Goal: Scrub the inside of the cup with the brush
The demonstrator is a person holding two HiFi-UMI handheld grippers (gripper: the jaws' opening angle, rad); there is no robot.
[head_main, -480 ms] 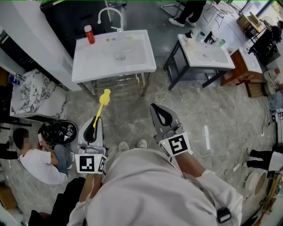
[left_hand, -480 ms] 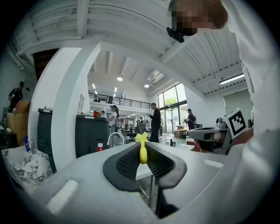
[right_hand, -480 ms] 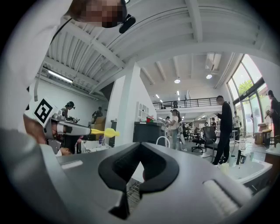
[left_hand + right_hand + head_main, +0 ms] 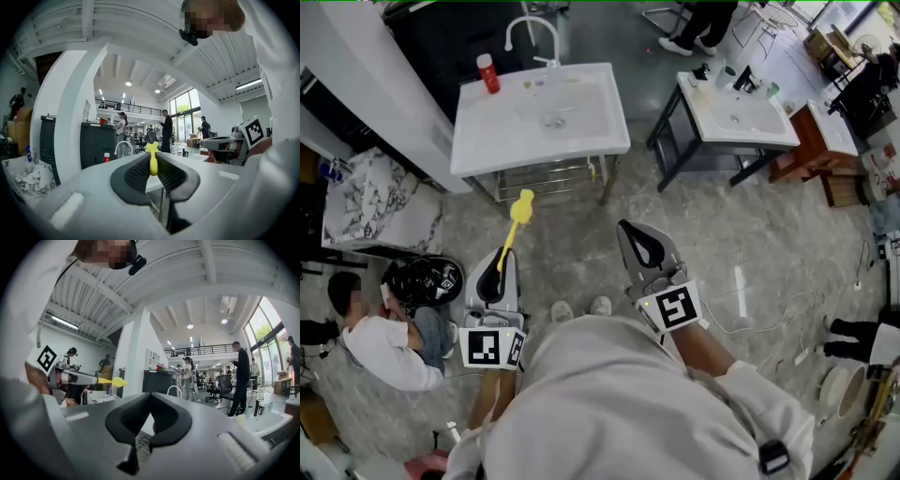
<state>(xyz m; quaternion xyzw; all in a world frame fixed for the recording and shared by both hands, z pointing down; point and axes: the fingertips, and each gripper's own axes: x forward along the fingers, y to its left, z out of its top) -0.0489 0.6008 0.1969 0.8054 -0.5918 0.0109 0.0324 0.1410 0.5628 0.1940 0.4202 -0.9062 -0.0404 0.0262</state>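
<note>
Down at the far left a person (image 4: 380, 342) sits on the stone floor, just beside the one holding the tools. The left gripper (image 4: 499, 262) is pinching the handle of a yellow brush (image 4: 517, 217), jaws pressed onto it, the brush head sticking out past the fingertips and pointing toward the white sink (image 4: 487, 141) ahead, well apart from it. A red bottle (image 4: 488, 72) stands on the sink's back left corner, near the curved faucet (image 4: 530, 33). To the right of the brush, the right gripper (image 4: 634, 240) is held at about the same height, its jaws pressed together with nothing between them, also well short of the basin. Further right stands a second white sink (image 4: 769, 131) on a dark frame, with small things along its back edge that I can't make out
</note>
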